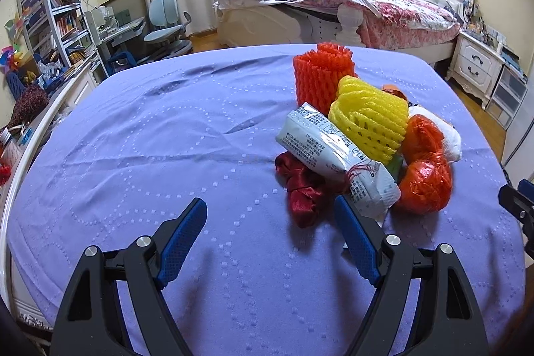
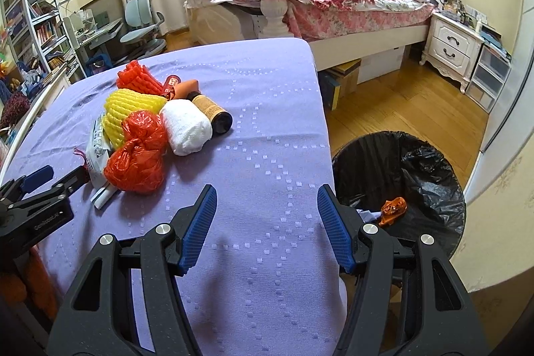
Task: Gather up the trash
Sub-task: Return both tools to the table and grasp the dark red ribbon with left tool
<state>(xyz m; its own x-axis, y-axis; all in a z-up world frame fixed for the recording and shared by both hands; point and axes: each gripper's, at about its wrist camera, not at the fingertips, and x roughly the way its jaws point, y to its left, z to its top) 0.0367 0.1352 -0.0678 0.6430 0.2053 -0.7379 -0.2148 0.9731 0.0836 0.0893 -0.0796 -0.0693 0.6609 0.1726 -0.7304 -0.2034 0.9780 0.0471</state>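
Both grippers are held spread and empty: left gripper (image 1: 270, 216) just short of the trash pile (image 1: 363, 135), right gripper (image 2: 265, 206) beside the bin (image 2: 400, 189). One loose edge piece should be pinched, not several.

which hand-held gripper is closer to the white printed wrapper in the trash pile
Left. The left hand-held gripper is open, its tip right beside the white printed wrapper. The right hand-held gripper is open farther off, near the table edge by the bin.

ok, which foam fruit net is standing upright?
The orange foam net, standing on end at the pile's far side. The yellow foam net lies on its side in front of it.
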